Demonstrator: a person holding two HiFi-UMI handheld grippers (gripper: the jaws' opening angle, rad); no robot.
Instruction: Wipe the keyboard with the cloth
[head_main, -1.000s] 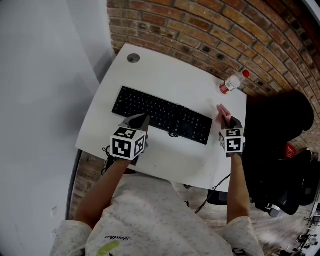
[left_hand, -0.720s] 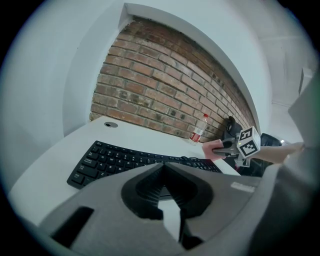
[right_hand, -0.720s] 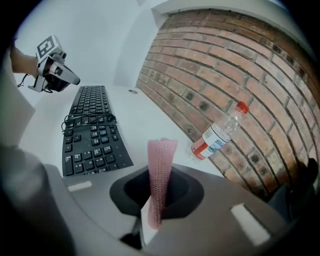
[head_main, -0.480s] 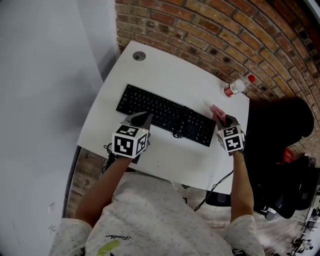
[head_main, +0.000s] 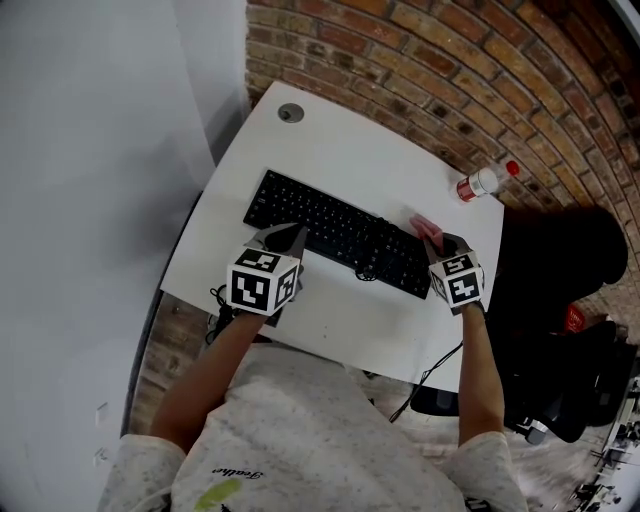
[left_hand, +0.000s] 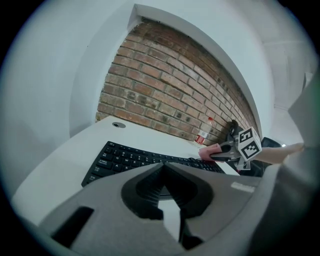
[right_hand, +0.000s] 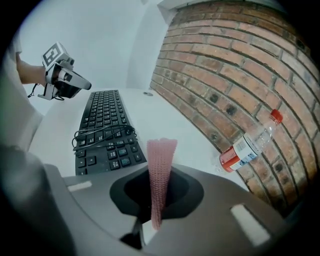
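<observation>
- Holding the pink cloth (right_hand: 161, 165), your right gripper (head_main: 436, 238) has its jaws clamped on it; the cloth stands upright between them as a narrow folded strip and sticks out past the tips.
- Your right gripper sits at the right end of the black keyboard (head_main: 335, 232), with the cloth over the last keys on that side. No view shows whether the cloth touches the keys.
- Your left gripper (head_main: 285, 240) has its jaws together, tips meeting, with nothing between them. It is at the near edge of the keyboard, toward its left half, pointing across the keys.
- The two grippers are well apart, one toward each end of the keyboard.
- The keyboard lies diagonally on the white table (head_main: 330, 150), roughly at its middle.
- A black cable (right_hand: 102, 134) lies coiled in loops on the keys near the right end.
- A clear plastic bottle (head_main: 483, 182) with a red cap and red label lies on its side at the far right corner of the table, against the brick wall (head_main: 450, 70), apart from the keyboard.
- A round grommet (head_main: 290, 113) is set in the far left corner of the table.
</observation>
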